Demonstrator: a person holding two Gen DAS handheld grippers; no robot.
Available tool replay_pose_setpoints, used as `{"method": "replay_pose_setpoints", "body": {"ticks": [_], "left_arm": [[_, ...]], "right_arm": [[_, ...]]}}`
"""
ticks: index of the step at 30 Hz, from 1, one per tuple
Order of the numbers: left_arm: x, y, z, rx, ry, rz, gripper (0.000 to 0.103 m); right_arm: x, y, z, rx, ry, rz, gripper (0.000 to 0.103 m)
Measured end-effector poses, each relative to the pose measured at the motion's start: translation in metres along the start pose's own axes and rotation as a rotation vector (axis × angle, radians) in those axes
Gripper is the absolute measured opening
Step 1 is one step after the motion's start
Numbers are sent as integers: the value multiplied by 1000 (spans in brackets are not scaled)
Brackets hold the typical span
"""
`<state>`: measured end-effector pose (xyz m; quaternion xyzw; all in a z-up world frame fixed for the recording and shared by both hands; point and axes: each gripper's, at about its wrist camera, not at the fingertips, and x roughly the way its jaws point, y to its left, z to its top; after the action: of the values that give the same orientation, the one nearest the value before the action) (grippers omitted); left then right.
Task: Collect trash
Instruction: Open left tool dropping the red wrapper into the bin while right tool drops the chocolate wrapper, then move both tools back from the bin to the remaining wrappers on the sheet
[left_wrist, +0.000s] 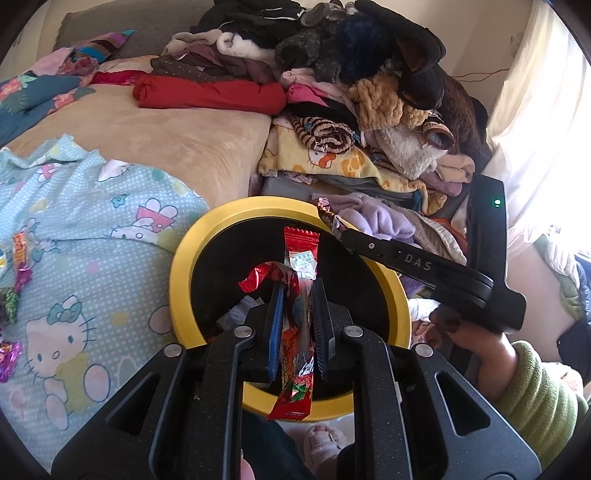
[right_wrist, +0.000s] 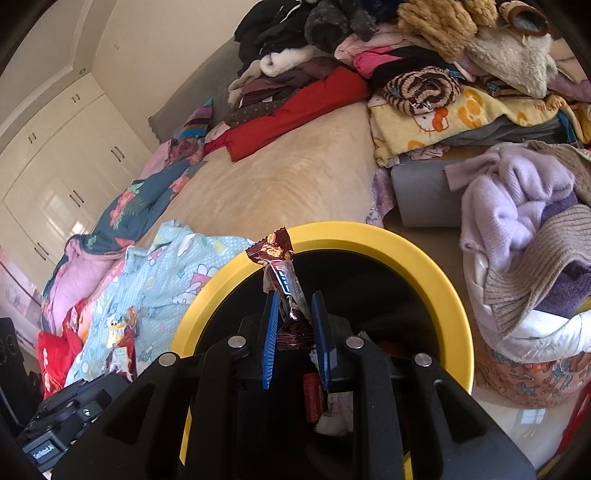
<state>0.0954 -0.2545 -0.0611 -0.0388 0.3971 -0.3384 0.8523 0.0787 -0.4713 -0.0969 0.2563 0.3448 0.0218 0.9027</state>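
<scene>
A black bin with a yellow rim (left_wrist: 184, 266) stands beside the bed. My left gripper (left_wrist: 298, 286) hangs over its mouth, shut on a bunch of red snack wrappers (left_wrist: 301, 254) that stick out above and below the pads. My right gripper (right_wrist: 295, 295) is also over the bin's yellow rim (right_wrist: 424, 258), shut on a brown chocolate-bar wrapper (right_wrist: 275, 251) that stands upright past its blue pads. In the left wrist view the right gripper (left_wrist: 343, 234) reaches in from the right with the brown wrapper (left_wrist: 325, 210) above the far rim. Some trash (right_wrist: 314, 398) lies inside the bin.
More wrappers (left_wrist: 20, 258) lie on the Hello Kitty sheet (left_wrist: 92, 229) left of the bin, and several wrappers (right_wrist: 122, 332) show in the right wrist view. A clothes pile (left_wrist: 332, 92) crowds the bed behind. A green sleeve (left_wrist: 535, 391) and a slippered foot (left_wrist: 321, 443) are close.
</scene>
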Motion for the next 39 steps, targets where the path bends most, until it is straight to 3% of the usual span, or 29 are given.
{"method": "replay_pose_setpoints", "body": {"ticks": [2, 4, 6, 8, 15, 26, 39], "left_arm": [[3, 1, 2, -8, 0, 2, 10], [4, 4, 4, -31, -7, 4, 15], [3, 7, 4, -45, -12, 7, 29], [1, 8, 4, -47, -22, 21, 53], [-17, 17, 2, -83, -75, 57, 91], [-46, 31, 4, -90, -146, 144, 92], [-80, 57, 5, -132, -231, 221, 92]], "right_arm": [[-2, -4, 1, 18, -10, 0, 24], [-4, -7, 2, 32, -25, -6, 38], [-6, -8, 3, 35, -37, -14, 43], [-7, -9, 4, 35, -47, -21, 48], [-9, -3, 4, 10, -70, -31, 62], [-15, 23, -1, -84, -116, -16, 79], [-20, 59, -7, -182, -142, 21, 82]]}}
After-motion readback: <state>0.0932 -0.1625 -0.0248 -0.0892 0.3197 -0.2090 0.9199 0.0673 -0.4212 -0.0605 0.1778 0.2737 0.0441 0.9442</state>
